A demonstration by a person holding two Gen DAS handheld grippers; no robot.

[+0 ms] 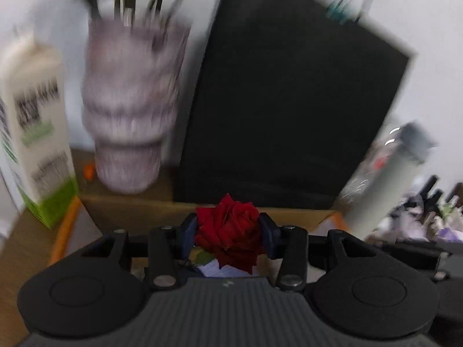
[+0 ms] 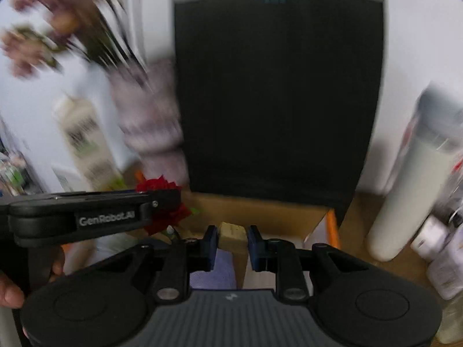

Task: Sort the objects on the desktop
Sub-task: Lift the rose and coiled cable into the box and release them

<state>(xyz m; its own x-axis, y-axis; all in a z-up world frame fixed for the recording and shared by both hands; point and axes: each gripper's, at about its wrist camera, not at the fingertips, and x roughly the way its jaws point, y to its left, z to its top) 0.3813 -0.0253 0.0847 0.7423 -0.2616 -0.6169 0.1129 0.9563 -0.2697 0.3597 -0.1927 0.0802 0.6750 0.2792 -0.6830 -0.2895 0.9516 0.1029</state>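
Left wrist view. The left gripper (image 1: 230, 231) is clamping its blue pads on a red rose (image 1: 230, 232), which is filling the whole gap between the jaws at picture centre, low. The bloom is looking deep crimson, its petals layered and crumpled, with a green leaf showing at its 7 o'clock. Just beyond it a cardboard box (image 1: 139, 212) is presenting its rim edge-on across the frame, an orange flap lying at each end. A black panel (image 1: 289, 110) is standing at 12 to 1 o'clock and closing off the far side. At 10 o'clock a ribbed pale vase (image 1: 130, 115) holding dark stems is standing just beside the panel; at 9 o'clock a white-and-green carton (image 1: 37, 133) is standing near the vase. A pale cylinder (image 1: 385, 182) is leaning at 3 o'clock. Everything past the gripper is blurring. Open room is lying only low, between carton and box.

Right wrist view. The right gripper (image 2: 232, 238) is pinching a small tan block (image 2: 233, 235) between its pads; the block is looking pale, rough and roughly rectangular. The left gripper (image 2: 162, 199) is crossing in at 9 o'clock, carrying the rose (image 2: 162, 188), with a hand (image 2: 11, 289) showing at 8 o'clock. The box (image 2: 260, 214) is lying open just beyond the block, the panel (image 2: 275, 101) rising at 12 o'clock, the vase (image 2: 150, 127) and carton (image 2: 86, 141) at 10 o'clock, the cylinder (image 2: 411, 179) at 3 o'clock.
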